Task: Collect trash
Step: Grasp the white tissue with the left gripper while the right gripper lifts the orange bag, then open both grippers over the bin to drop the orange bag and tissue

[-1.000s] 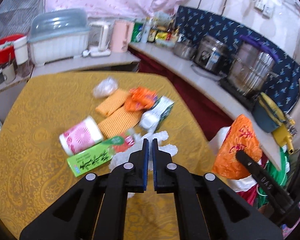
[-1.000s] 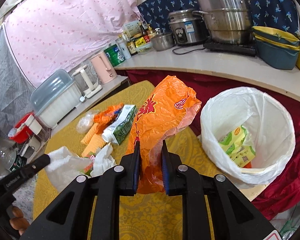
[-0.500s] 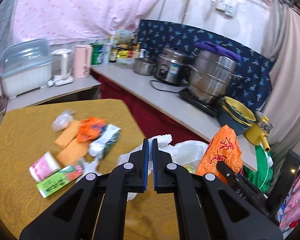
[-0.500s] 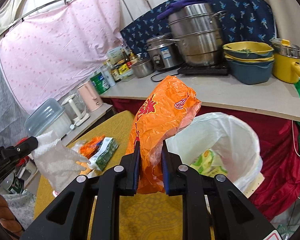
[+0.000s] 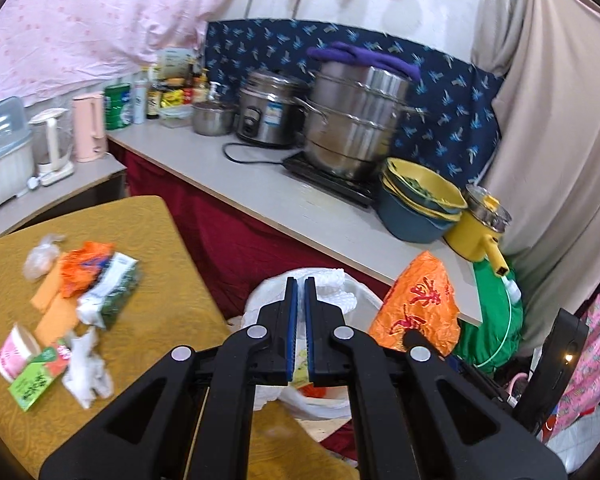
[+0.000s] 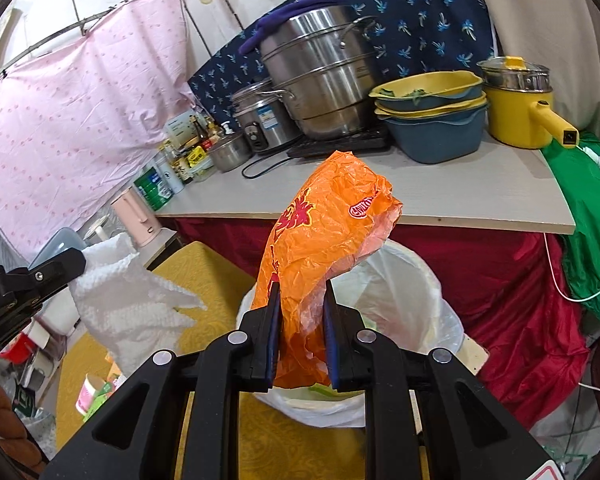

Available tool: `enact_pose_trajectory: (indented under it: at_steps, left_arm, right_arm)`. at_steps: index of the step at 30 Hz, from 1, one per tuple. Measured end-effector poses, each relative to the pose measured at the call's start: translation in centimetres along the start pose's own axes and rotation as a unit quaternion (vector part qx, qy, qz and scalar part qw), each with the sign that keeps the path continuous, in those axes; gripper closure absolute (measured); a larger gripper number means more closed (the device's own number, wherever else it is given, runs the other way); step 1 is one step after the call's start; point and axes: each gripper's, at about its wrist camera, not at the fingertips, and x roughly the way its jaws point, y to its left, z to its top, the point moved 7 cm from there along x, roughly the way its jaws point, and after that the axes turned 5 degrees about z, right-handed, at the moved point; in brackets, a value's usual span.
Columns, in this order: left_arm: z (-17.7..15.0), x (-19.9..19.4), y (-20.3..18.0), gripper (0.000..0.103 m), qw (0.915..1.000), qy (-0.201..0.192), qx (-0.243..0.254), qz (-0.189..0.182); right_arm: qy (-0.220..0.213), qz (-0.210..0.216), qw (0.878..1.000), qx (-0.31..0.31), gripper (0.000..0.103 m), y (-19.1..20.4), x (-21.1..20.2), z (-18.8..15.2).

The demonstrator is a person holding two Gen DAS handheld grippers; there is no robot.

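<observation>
We hold crumpled orange plastic bag (image 6: 324, 248) pinched in right hand-held gripper (image 6: 300, 334) | white-lined trash bin (image 6: 412, 296) just ahead, below | left hand-held gripper (image 5: 299, 312) pinches white paper towel (image 6: 132, 300), equally near

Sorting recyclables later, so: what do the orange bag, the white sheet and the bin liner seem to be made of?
Orange bag: thin glossy plastic film, crinkled, translucent at its edge.
White sheet: probably paper towel; matte, with an embossed dotted texture and limp folds.
Bin liner: thin milky plastic, translucent and wrinkled, with a soft shine.
</observation>
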Motion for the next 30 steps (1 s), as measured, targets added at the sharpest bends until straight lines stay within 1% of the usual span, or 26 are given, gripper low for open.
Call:
enact_pose_trajectory:
  at_steps: [5,15,18,20,21,22,23,24,25,26,27,30]
  left_arm:
    - [-1.0,3.1,-2.1,0.099,0.9994,0.03,0.004,-0.02]
    - [-2.5,7.7,-3.4,0.099,0.9976,0.067,0.01,-0.016]
    - [-2.7,8.8,-3.5,0.099,0.9969,0.077,0.01,-0.016]
    - [-2.8,9.3,-3.4,0.099,0.997,0.077,0.008,-0.009]
    - [-2.8,9.5,-3.3,0.098,0.997,0.077,0.008,-0.008]
    - [-2.8,9.7,-3.2,0.094,0.9969,0.078,0.007,-0.008]
    - [-2.8,9.9,-3.1,0.089,0.9968,0.079,0.005,-0.008]
    - [-2.8,9.9,-3.0,0.073,0.9968,0.079,0.002,-0.007]
    - [-2.7,9.9,-2.7,0.054,0.9971,0.075,-0.002,-0.001]
    - [-2.6,9.8,-2.5,0.048,0.9975,0.07,-0.005,0.002]
    - [-2.4,9.6,-2.3,0.043,0.998,0.063,-0.006,0.006]
    - [-2.1,9.3,-1.9,0.043,0.9983,0.057,-0.004,0.011]
  right_arm:
    - [0.011,-0.005,1.0,0.007,0.085,-1.8,1.2,-0.3]
    - [0.032,-0.014,0.999,0.022,0.083,-4.2,4.1,-1.0]
    - [0.036,-0.015,0.999,0.023,0.08,-4.5,4.7,-1.1]
    - [0.041,-0.015,0.999,0.026,0.079,-4.6,5.2,-1.2]
    - [0.043,-0.014,0.999,0.029,0.074,-4.6,5.5,-1.2]
    - [0.045,-0.014,0.998,0.03,0.07,-4.6,5.6,-1.3]
    - [0.046,-0.013,0.998,0.031,0.069,-4.6,5.8,-1.3]
    - [0.047,-0.014,0.998,0.033,0.066,-4.7,6.0,-1.2]
    - [0.047,-0.014,0.998,0.034,0.062,-4.7,6.1,-1.2]
    - [0.046,-0.014,0.998,0.035,0.06,-4.6,6.1,-1.1]
    - [0.045,-0.014,0.998,0.034,0.058,-4.6,6.1,-1.1]
    - [0.041,-0.013,0.999,0.034,0.057,-4.2,6.0,-0.9]
